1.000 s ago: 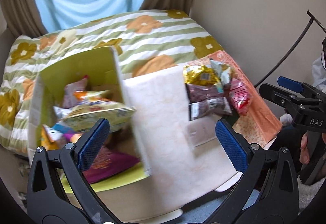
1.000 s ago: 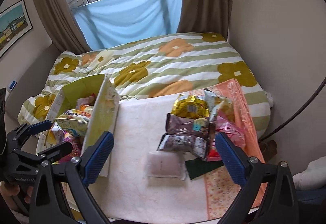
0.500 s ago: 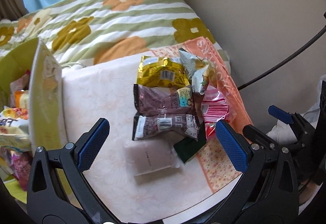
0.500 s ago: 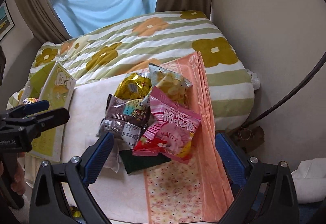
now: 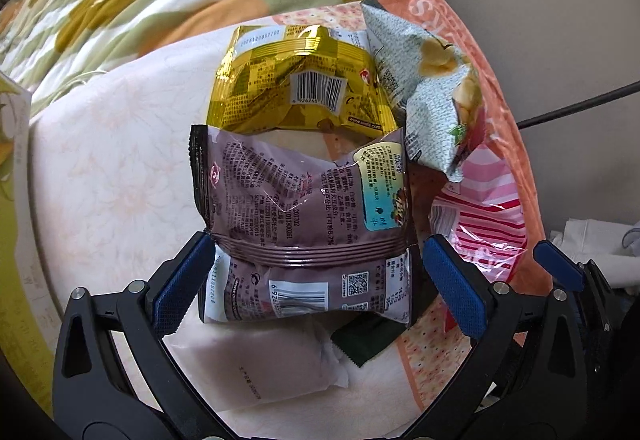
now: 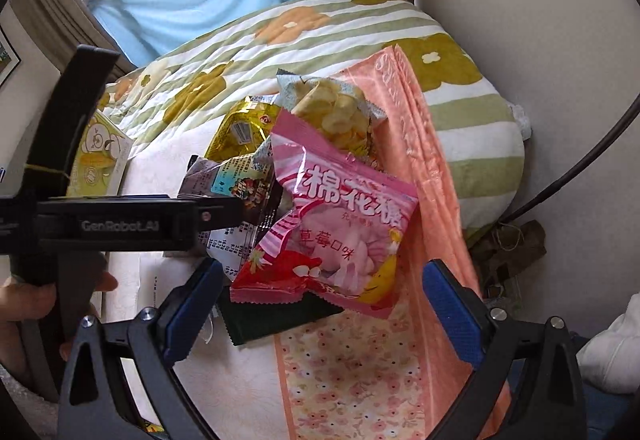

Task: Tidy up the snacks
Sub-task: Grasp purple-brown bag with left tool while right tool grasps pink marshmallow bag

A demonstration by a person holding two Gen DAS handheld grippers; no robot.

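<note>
In your left wrist view, your left gripper [image 5: 316,282] stands wide open and empty, its blue-padded fingers [image 5: 182,282] straddling the lower of two brown foil snack packets [image 5: 308,294]. The upper brown packet [image 5: 304,192] overlaps the lower one's top seam, so closing here would probably catch only the lower one; it looks like your pick. Behind them lies a crinkled gold foil bag [image 5: 296,80] with its barcode side up, and a pale grey-green chip bag [image 5: 428,88] leans against it on the right. A flat translucent white sachet [image 5: 264,364] and a dark green wrapper [image 5: 366,340] lie nearest you, partly under the pile. All rest on a pale cream floral cloth [image 5: 108,180].

In your right wrist view, your right gripper [image 6: 320,314] is likewise spread wide and holds nothing, lined up on the pink strawberry marshmallow bag [image 6: 336,232], which sits propped on top of the heap and is the easiest to lift clear. The yellow-green cardboard box [image 6: 100,156] waits well apart at the left, beyond your left tool, likely the place the snacks go. An orange floral cloth [image 6: 404,360] runs beneath the gripper.
</note>
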